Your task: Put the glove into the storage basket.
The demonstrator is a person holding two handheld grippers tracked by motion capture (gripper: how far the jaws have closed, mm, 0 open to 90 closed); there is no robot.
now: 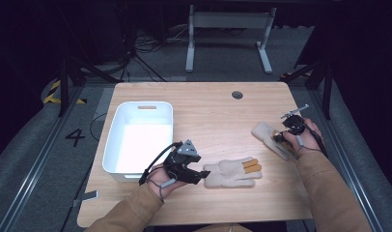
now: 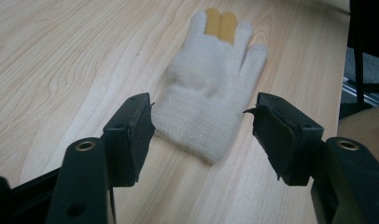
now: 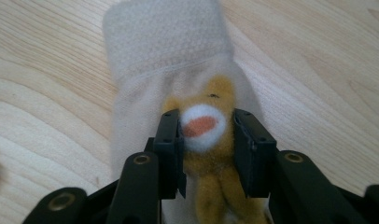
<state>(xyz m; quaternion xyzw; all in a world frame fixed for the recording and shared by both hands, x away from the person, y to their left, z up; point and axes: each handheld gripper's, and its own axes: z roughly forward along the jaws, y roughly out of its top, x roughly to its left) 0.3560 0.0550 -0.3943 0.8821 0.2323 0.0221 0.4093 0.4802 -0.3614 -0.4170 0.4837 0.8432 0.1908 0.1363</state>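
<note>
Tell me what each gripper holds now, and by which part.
The right gripper is shut on the cream knit glove by its yellow plush animal patch. The left gripper, open, holds nothing.

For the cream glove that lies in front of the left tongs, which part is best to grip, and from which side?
Probably the knitted cuff of the cream glove, approached from the cuff end. The glove lies flat on the wooden table with its cuff toward the left tongs, whose jaws stand open on either side of it. The cuff is thicker and straight-edged; the fingers point away.
</note>
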